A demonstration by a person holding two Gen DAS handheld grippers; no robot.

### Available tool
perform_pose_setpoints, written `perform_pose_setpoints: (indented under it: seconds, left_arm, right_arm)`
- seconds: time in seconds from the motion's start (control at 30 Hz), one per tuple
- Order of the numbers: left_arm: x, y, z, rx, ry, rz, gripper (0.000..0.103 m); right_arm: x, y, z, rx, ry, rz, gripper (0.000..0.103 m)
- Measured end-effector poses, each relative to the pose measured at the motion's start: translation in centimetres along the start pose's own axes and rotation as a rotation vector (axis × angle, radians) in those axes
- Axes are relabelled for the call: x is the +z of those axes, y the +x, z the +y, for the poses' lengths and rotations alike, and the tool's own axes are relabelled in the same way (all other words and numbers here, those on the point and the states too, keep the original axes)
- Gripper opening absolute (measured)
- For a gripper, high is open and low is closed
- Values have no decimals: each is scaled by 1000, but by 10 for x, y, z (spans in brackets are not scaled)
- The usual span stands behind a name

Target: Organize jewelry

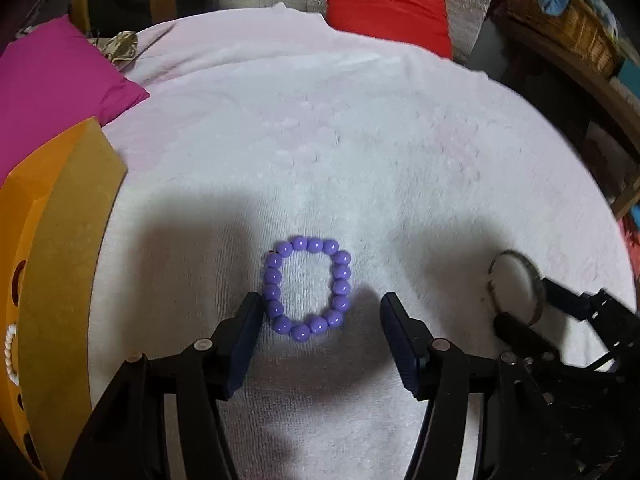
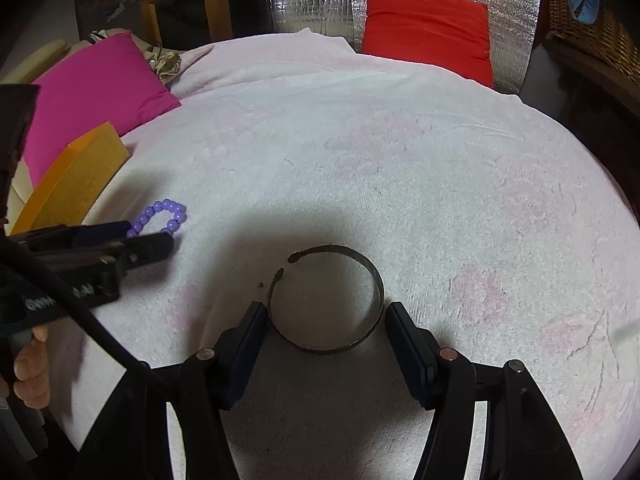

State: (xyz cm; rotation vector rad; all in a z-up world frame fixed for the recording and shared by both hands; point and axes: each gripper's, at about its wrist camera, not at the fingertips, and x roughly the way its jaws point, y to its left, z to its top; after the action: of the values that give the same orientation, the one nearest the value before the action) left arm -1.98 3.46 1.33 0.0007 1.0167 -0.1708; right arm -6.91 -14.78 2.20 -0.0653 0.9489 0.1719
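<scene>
**Both grippers spread around jewelry on the towel**

Left gripper (image 1: 320, 312) is being held wide open, low over the white towel (image 1: 360, 140), its fingers flanking the purple bead bracelet (image 1: 307, 290); the left finger is sitting right at the beads, the right finger apart from them. Right gripper (image 2: 325, 322) is likewise being held open, its fingers bracketing the dark metal bangle (image 2: 326, 300), which is lying flat on the towel to the right of the bracelet. An orange box (image 1: 52, 260) is being seen at the towel's left edge, with a pink cushion (image 1: 56, 76) behind it and a red cushion (image 1: 386, 4) at the far edge.
</scene>
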Motion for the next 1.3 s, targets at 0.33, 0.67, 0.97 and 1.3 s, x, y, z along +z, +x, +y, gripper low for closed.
perform_pose_setpoints:
  seconds: [0.33, 0.67, 0.97, 1.3]
  left_arm:
    - [-11, 6, -15, 6, 73, 7, 98]
    - [-11, -5, 9, 117, 2, 9, 100]
    - [-12, 3, 16, 201, -61, -33, 103]
    - [-14, -1, 16, 194, -121, -14, 103]
  right_arm:
    - [1, 0, -1, 2, 19, 2, 63]
    - [-1, -3, -23, -11, 37, -11, 62]
    - [0, -1, -21, -37, 35, -16, 62]
    - [-1, -1, -21, -40, 33, -24, 62]
